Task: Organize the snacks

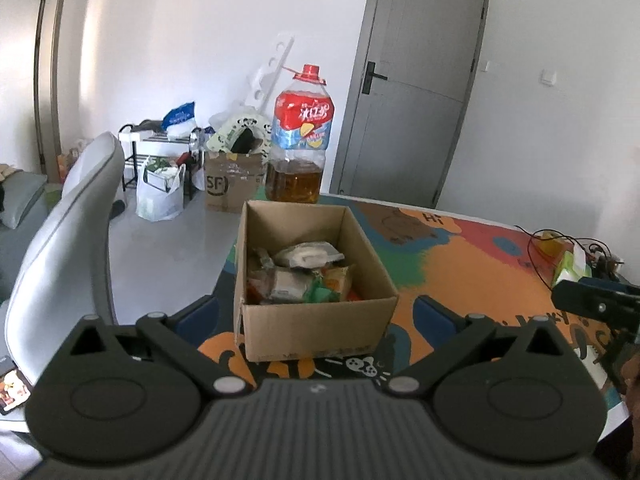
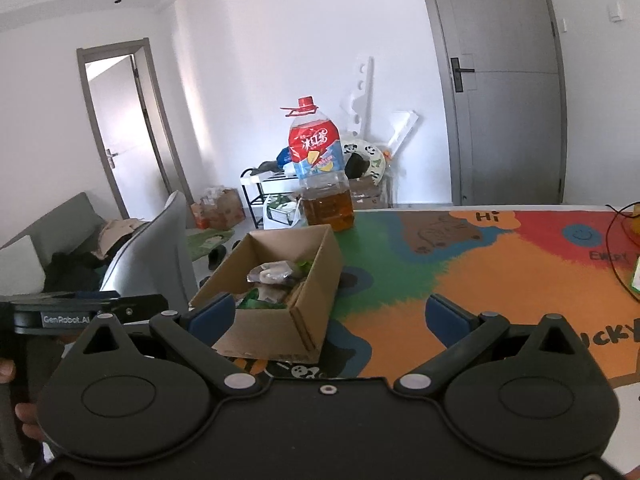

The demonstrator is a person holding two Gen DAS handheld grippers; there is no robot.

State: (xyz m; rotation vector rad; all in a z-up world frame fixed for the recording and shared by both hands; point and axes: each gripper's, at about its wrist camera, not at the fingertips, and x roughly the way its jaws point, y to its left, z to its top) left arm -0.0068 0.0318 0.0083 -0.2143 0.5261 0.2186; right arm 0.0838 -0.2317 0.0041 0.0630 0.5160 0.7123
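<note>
An open cardboard box stands on the colourful table mat, holding several wrapped snacks. My left gripper is open, its blue-tipped fingers spread on either side of the box's near wall, above the table. My right gripper is also open and empty; its left finger overlaps the box's near corner, and the rest of it hangs over the mat to the right of the box. The right gripper's body shows at the right edge of the left wrist view.
A large oil bottle with a red cap stands behind the box at the table's far edge. A grey chair is left of the table. Cables and a green pack lie at the right. Bags and boxes clutter the floor behind.
</note>
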